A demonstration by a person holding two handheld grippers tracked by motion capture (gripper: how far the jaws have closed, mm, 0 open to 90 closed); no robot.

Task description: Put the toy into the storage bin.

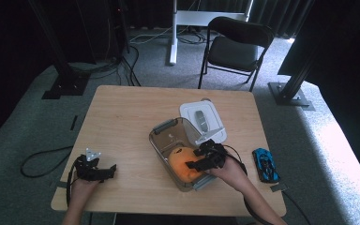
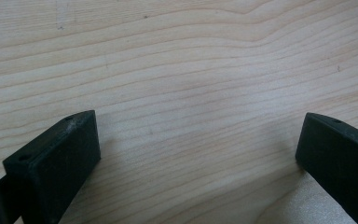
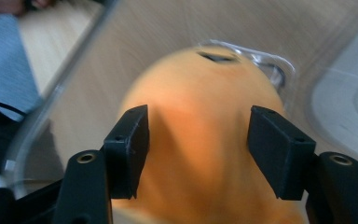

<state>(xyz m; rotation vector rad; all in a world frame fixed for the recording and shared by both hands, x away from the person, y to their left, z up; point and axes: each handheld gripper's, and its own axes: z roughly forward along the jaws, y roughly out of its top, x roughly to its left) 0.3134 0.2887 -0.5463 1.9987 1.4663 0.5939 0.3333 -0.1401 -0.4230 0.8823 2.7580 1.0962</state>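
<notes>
Two claws on the go here, one in each hand. The right claw point(image 1: 196, 159) is down inside the clear plastic container point(image 1: 161, 136) near the middle of the worktop point(image 1: 122, 112), right over an orange squishy-looking thing point(image 1: 183, 166) that sits at the container's near end. From the right gripper view the orange thing point(image 3: 205, 116) lies between the two black jaws, and they stand apart with a sliver of gap on each side, so the pads aren't squeezing it; it rests on the container floor. It's a bit blurry, so I can't make out what the object really is.

Left claw point(image 1: 107, 169) is way off at the worktop's near left corner, well apart from the container. Its jaws are spread wide with nothing but bare wood point(image 2: 191, 93) between them.

Other bits: a white lid point(image 1: 202, 122) lies flat just behind the container, touching or nearly touching it. A blue toy car point(image 1: 265, 165) sits near the right edge. A black folding chair point(image 1: 236, 47) stands beyond the worktop's far side.
</notes>
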